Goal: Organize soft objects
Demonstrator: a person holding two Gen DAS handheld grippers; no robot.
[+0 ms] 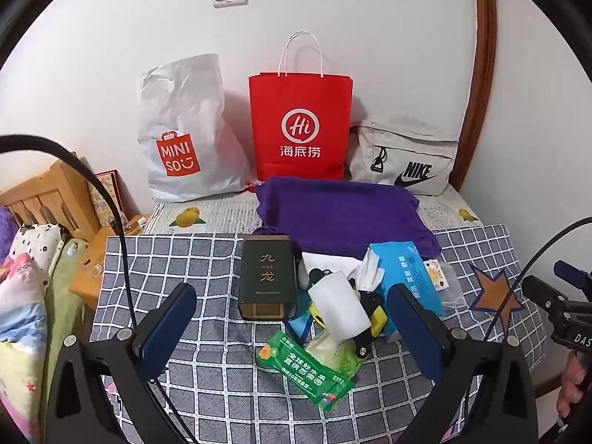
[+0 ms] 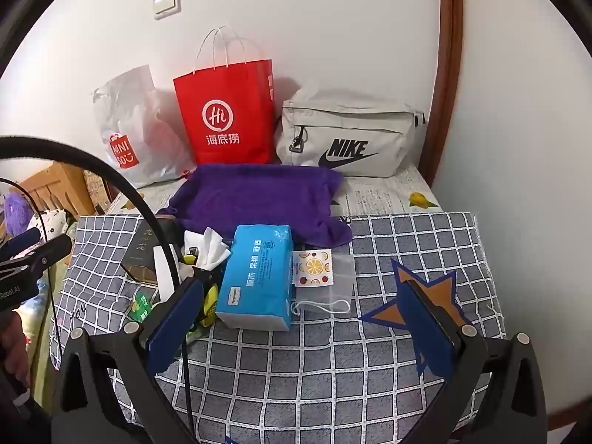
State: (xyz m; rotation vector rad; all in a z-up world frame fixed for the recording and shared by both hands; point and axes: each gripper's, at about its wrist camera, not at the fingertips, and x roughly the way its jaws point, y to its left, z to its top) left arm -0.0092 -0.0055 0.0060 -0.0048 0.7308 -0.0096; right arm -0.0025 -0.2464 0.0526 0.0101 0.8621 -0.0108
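Note:
A purple towel (image 1: 340,214) (image 2: 259,196) lies spread at the back of the checked cloth. In front of it sits a pile: a blue tissue pack (image 1: 410,281) (image 2: 257,277), a white paper roll (image 1: 338,305), a dark green tin box (image 1: 268,277), a green plastic bag (image 1: 307,366) and a small clear pouch with a fruit label (image 2: 322,277). My left gripper (image 1: 292,329) hangs open above the near side of the pile, nothing between its pads. My right gripper (image 2: 303,318) is open too, just in front of the tissue pack and pouch.
Against the wall stand a white Miniso bag (image 1: 177,140), a red paper bag (image 1: 299,125) and a grey Nike bag (image 1: 407,159) (image 2: 347,137). A wooden bed frame (image 1: 48,192) and bedding (image 1: 22,296) lie left. The checked cloth (image 2: 388,251) carries a star patch (image 2: 425,292).

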